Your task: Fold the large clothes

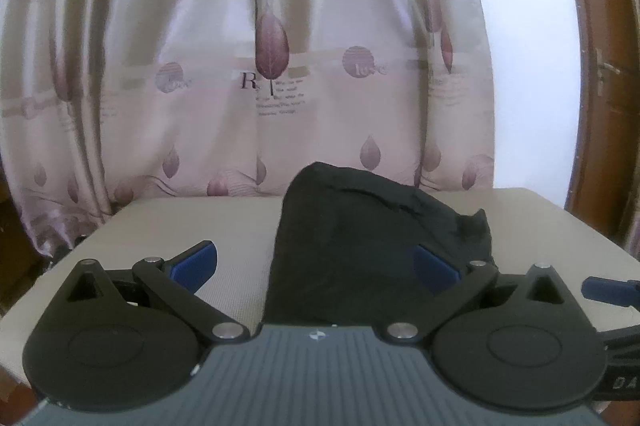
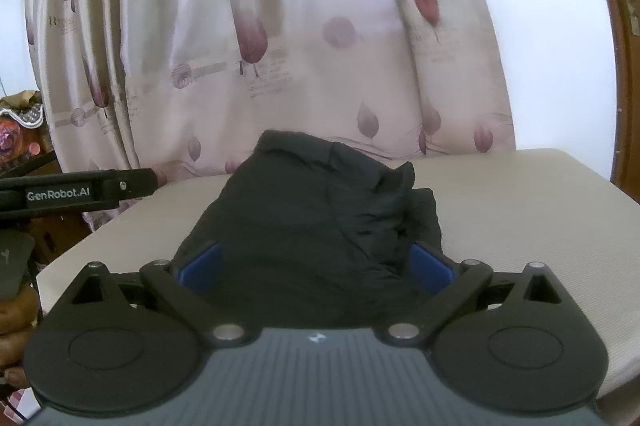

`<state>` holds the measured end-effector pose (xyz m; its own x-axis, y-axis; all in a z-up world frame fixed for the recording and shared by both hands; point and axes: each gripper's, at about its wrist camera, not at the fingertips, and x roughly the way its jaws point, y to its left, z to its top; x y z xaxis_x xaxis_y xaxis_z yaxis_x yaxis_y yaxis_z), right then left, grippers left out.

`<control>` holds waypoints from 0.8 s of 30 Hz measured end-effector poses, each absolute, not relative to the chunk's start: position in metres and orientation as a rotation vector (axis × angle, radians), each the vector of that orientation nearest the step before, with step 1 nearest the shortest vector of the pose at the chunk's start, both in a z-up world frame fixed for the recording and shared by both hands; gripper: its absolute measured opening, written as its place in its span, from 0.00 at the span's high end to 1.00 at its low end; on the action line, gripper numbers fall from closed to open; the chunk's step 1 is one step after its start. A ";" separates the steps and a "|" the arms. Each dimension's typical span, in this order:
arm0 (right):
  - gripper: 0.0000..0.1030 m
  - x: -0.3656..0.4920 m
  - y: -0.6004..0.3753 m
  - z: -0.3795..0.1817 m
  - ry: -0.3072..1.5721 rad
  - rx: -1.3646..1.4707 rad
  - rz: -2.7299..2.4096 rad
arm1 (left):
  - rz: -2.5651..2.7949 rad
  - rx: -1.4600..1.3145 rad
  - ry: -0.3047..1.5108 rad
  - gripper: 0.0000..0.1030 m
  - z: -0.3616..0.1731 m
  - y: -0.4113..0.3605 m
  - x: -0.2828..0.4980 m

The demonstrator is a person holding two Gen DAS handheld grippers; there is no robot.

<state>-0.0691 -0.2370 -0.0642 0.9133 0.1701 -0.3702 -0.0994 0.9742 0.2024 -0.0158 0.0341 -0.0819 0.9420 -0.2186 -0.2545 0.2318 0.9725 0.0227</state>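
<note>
My left gripper [image 1: 316, 266] has jaws spread wide, gripping nothing. My right gripper [image 2: 316, 266] is also wide apart and empty. The black garment [image 1: 360, 246] lies bunched on the beige table [image 1: 180, 226], at 12 to 1 o'clock from the left jaws and dead 12 o'clock from the right jaws [image 2: 312, 218]. Leaf-print curtain [image 1: 240, 66] hangs behind the table. Brown door [image 1: 600, 66] at 3 o'clock.
</note>
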 end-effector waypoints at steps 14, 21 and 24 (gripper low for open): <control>0.01 -0.057 -0.239 -0.068 0.424 0.178 0.132 | -0.219 0.013 0.318 0.00 -0.088 0.036 -0.001; 0.01 -0.052 -0.236 -0.072 0.437 0.169 0.134 | -0.225 0.025 0.339 0.00 -0.093 0.032 0.004; 0.01 -0.050 -0.237 -0.073 0.443 0.173 0.132 | -0.226 0.029 0.351 0.00 -0.095 0.031 0.006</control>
<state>-0.0497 -0.2370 -0.0733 0.8956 0.1641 -0.4136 -0.0889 0.9767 0.1951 0.0059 0.0307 -0.0953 0.9141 -0.2147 -0.3439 0.2248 0.9744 -0.0109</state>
